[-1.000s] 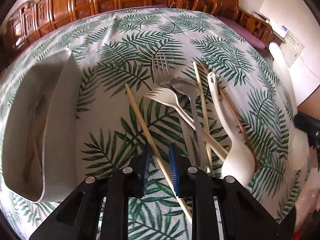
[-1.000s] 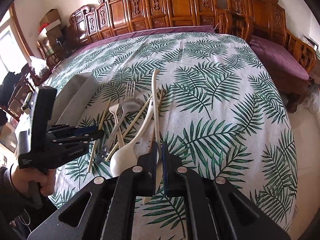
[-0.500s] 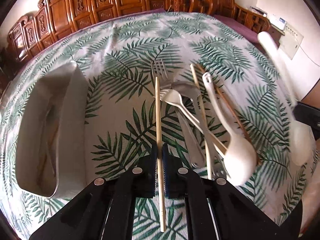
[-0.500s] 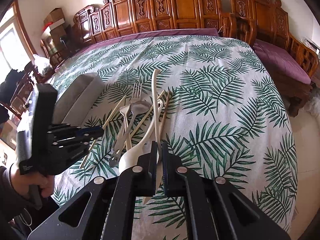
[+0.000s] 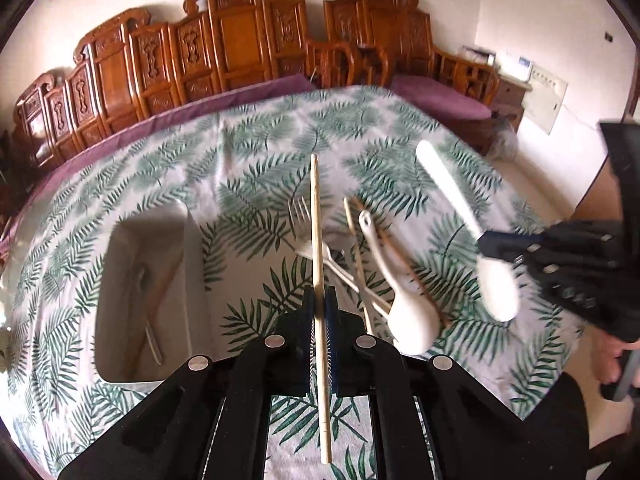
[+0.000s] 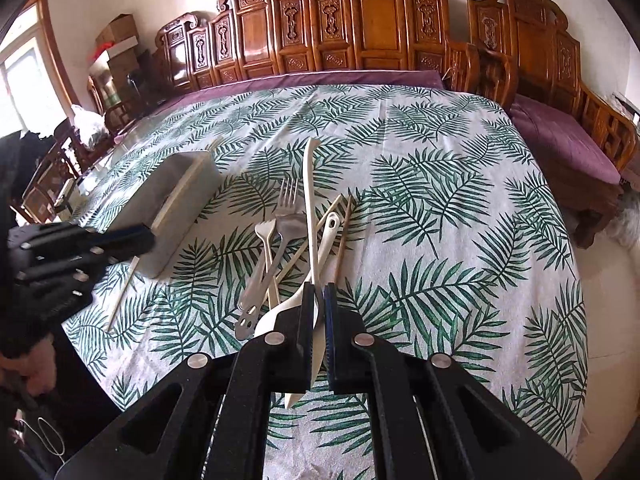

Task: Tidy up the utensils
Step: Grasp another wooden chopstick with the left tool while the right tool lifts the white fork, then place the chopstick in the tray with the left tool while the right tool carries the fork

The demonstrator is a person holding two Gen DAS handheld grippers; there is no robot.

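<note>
Left gripper (image 5: 320,312): jaws clamped on one pale chopstick (image 5: 316,216), gripped below its middle, raised clear of the cloth (image 5: 280,136) and pointing away from the camera.

Right gripper (image 6: 318,312): jaws clamped on one cream spatula (image 6: 309,200) with a long flat handle and rounded blade, also held off the cloth. The left view shows the same piece (image 5: 456,204) in the air at right.

Tray (image 5: 192,264): grey, oblong, lying left of the pile. It holds at least two pieces, one metal utensil (image 5: 150,320) and one wooden stick (image 5: 164,284); blur hides any more.

Pile on the cloth, between tray and right gripper, pieces crossing and touching:
- metal fork (image 6: 289,196), one
- metal spoon (image 6: 276,264), one, bowl lying near the fork's neck
- cream plastic fork (image 6: 266,240), one
- cream ladle-type spoon (image 5: 400,292), one, handle pierced with a hole
- loose chopsticks (image 6: 344,232), at least two, one pale and one darker; a third may lie under the heap

Progress, as a judgement: sorting is early to midway. Two pieces appear stowed, two are in transit, and roughly six remain loose. The chopstick probably goes beside the stick in the tray; the spatula's place cannot be told.

Background: carved wooden benches (image 6: 360,28) with purple cushions.
</note>
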